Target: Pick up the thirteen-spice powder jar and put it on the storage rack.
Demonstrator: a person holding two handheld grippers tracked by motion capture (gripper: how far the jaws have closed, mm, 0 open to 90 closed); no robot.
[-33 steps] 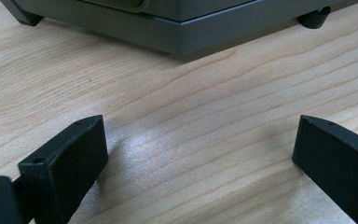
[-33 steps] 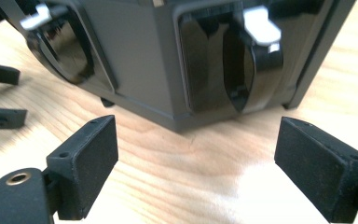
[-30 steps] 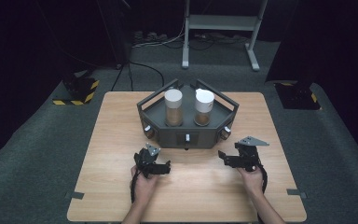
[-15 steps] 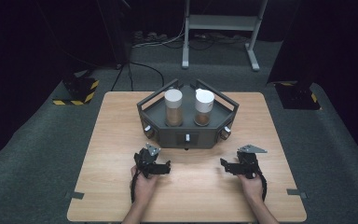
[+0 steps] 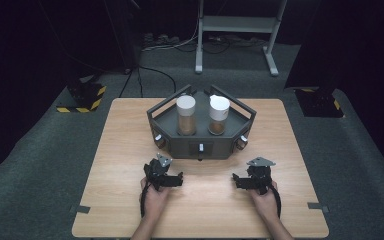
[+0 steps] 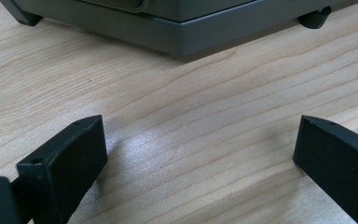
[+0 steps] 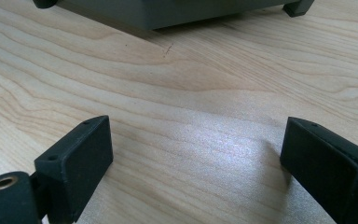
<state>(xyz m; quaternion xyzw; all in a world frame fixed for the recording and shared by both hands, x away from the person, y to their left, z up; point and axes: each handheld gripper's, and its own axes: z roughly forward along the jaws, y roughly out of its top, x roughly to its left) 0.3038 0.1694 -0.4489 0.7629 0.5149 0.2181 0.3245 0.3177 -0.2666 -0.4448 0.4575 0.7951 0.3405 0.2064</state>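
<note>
A dark grey tray (image 5: 200, 148) stands at the middle back of the wooden table (image 5: 130, 150). It holds two upright jars with white lids and brown contents, one on the left (image 5: 186, 116) and one on the right (image 5: 218, 116). My left gripper (image 5: 163, 171) rests low over the table in front of the tray's left side, open, with bare wood between its jaws (image 6: 196, 135). My right gripper (image 5: 254, 175) sits in front of the tray's right side. Its jaws have just been opening and stand open with nothing between them (image 7: 196, 135). The tray's base (image 6: 182, 32) lies just ahead.
The tray's small feet (image 7: 298, 7) rest on the wood. Bare table stretches between and in front of both hands. On the dark floor lie a yellow-black striped block (image 5: 82, 97) at the back left, cables, and a metal stand (image 5: 235, 30) behind.
My right gripper has drawn back toward the near edge and sunk a little, and its jaws have spread wider. The left gripper has stayed where it was.
</note>
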